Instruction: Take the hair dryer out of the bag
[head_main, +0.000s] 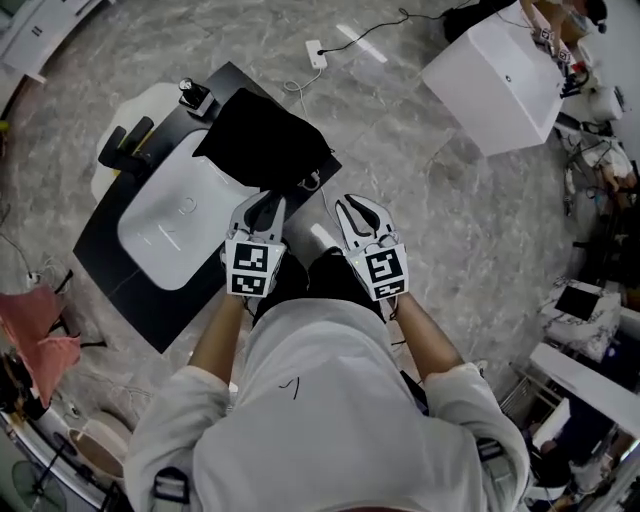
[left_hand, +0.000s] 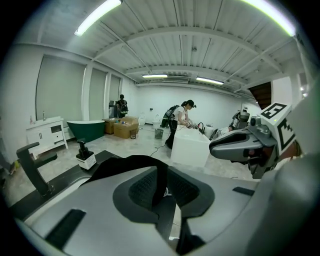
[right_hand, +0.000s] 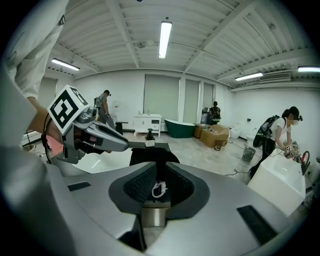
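A black bag (head_main: 265, 140) lies on the black counter (head_main: 120, 270), partly over the sink's far corner. No hair dryer shows; a white cord loop (head_main: 310, 183) hangs at the bag's near edge. My left gripper (head_main: 268, 197) and right gripper (head_main: 348, 203) hover side by side just short of that edge, pointing at the bag. In the left gripper view the bag (left_hand: 120, 162) fills the slit between the jaws of the left gripper (left_hand: 167, 187). The right gripper (right_hand: 158, 181) frames the bag (right_hand: 150, 155) and the loop (right_hand: 159, 189). Both pairs of jaws stand a narrow slit apart with nothing in them.
A white sink basin (head_main: 175, 210) is set in the counter, with a black faucet (head_main: 125, 145) and a soap dispenser (head_main: 195, 97) behind it. A shiny metal piece (head_main: 322, 238) lies between my grippers. A white box (head_main: 495, 80) stands on the floor far right, cables (head_main: 300, 85) beyond the counter.
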